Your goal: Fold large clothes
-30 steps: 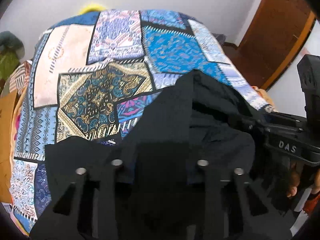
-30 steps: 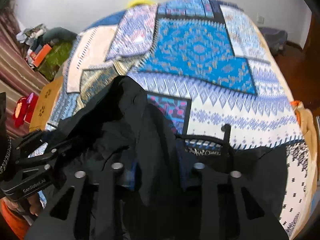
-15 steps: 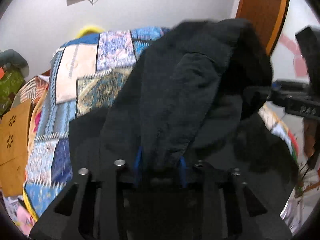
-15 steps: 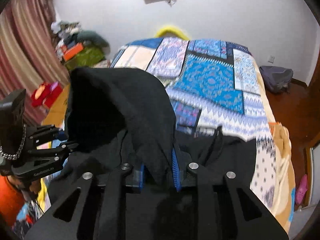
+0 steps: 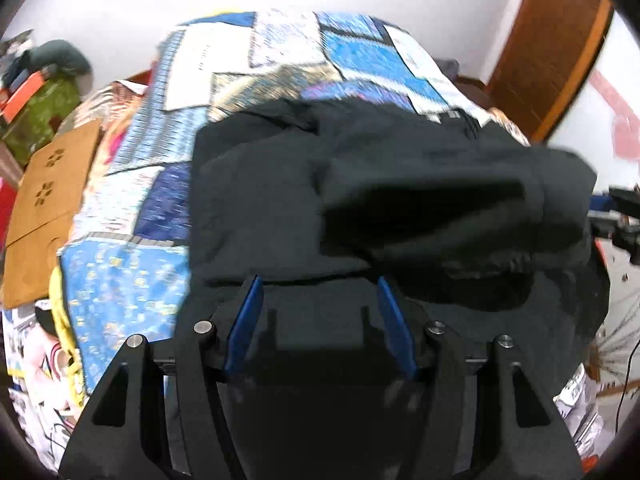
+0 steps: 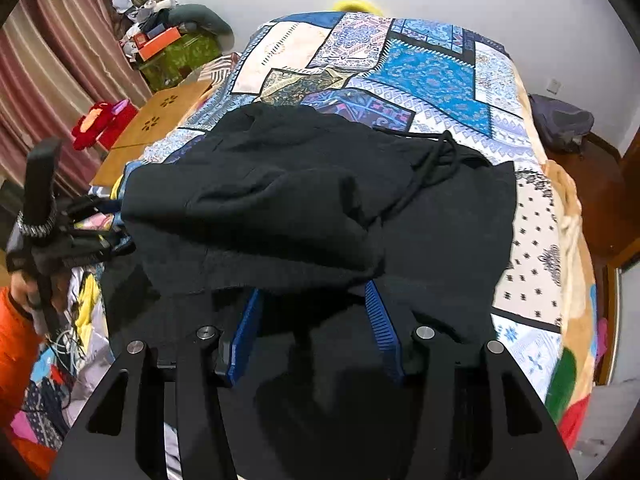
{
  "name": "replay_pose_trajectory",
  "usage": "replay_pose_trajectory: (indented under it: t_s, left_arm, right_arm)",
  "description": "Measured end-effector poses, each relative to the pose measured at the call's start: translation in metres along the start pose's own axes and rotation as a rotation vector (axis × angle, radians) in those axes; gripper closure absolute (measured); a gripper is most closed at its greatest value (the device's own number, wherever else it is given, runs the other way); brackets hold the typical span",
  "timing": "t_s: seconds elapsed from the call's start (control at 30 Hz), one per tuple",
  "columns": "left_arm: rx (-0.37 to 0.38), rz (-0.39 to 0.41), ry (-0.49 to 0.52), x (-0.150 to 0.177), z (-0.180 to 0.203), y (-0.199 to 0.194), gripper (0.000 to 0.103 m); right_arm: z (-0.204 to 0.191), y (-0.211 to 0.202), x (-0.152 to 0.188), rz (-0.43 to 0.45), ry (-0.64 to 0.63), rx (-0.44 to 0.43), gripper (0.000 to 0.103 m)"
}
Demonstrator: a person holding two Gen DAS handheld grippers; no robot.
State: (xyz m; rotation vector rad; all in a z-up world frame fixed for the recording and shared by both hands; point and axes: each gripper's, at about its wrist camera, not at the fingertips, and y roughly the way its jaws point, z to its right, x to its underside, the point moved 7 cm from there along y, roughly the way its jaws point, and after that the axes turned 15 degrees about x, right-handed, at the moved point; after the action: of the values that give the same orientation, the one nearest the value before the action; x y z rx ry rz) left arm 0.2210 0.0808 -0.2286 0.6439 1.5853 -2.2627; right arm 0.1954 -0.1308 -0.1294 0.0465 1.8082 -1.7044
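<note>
Both grippers are hovering low over the near end of a bed, pointing forward along it, each with its blue ribbed pads spread wide and nothing pinched between them. The left gripper [image 5: 318, 292] is sitting just behind the bunched hem of a black hooded sweatshirt [image 5: 360, 184], its jaws parted above dark fabric; the right gripper [image 6: 312, 300] is poised the same way, its fingers apart and the cloth's thick folded edge lying just ahead of the tips. In the right wrist view, the person's left hand [image 6: 24, 284], at the end of an orange sleeve, is gripping the other tool's handle at the far left. The sweatshirt, a soft, matte, heavy knit, is lying crumpled across the near half of the patchwork bedspread [image 6: 432, 68], one layer doubled over into a rounded mound, a black drawstring [image 6: 436, 164] looping across its upper part. The bedspread is showing blue, white and tan geometric panels. A wooden panel with flower-shaped cut-outs [image 6: 160, 116] is standing beside the bed, close to striped curtains [image 6: 52, 64].
</note>
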Motion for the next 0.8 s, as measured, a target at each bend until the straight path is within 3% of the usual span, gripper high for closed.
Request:
replay_pose_trajectory:
  t_s: [0.1, 0.2, 0.27, 0.37, 0.4, 0.47, 0.53, 0.67, 0.73, 0.8]
  left_arm:
    - [-0.043, 0.050, -0.002, -0.012, -0.004, -0.020, 0.045]
    - [-0.058, 0.111, 0.025, -0.033, 0.001, -0.038, 0.044]
    - [-0.046, 0.150, 0.036, -0.047, 0.006, -0.044, 0.035]
    - [-0.014, 0.191, 0.033, -0.059, 0.017, -0.043, 0.031]
    - [0.000, 0.183, 0.031, -0.059, 0.020, -0.038, 0.031]
    - [0.017, 0.159, 0.030, -0.057, 0.025, -0.023, 0.031]
    - [-0.002, 0.120, 0.043, -0.046, 0.026, -0.001, 0.031]
    - [-0.110, 0.022, 0.093, -0.012, 0.023, 0.041, 0.031]
    - [-0.113, -0.027, 0.086, 0.010, 0.017, 0.059, 0.030]
    - [-0.087, 0.004, 0.038, 0.021, 0.011, 0.062, 0.028]
  right_arm:
    - [0.003, -0.008, -0.006, 0.001, -0.024, 0.027, 0.054]
    - [0.006, -0.029, -0.020, 0.066, 0.005, 0.014, 0.054]
    - [0.008, -0.047, -0.034, 0.131, 0.037, -0.005, 0.054]
    - [0.008, -0.059, -0.053, 0.191, 0.070, -0.011, 0.045]
    - [0.007, -0.059, -0.058, 0.203, 0.076, -0.002, 0.039]
    - [0.001, -0.050, -0.063, 0.209, 0.091, 0.003, 0.036]
    - [-0.004, -0.032, -0.060, 0.172, 0.100, -0.003, 0.036]
    - [-0.014, 0.012, -0.035, 0.066, 0.079, 0.028, 0.036]
    - [-0.018, 0.035, -0.015, 0.002, 0.071, 0.024, 0.036]
    - [-0.021, 0.056, 0.005, -0.067, 0.079, 0.001, 0.034]
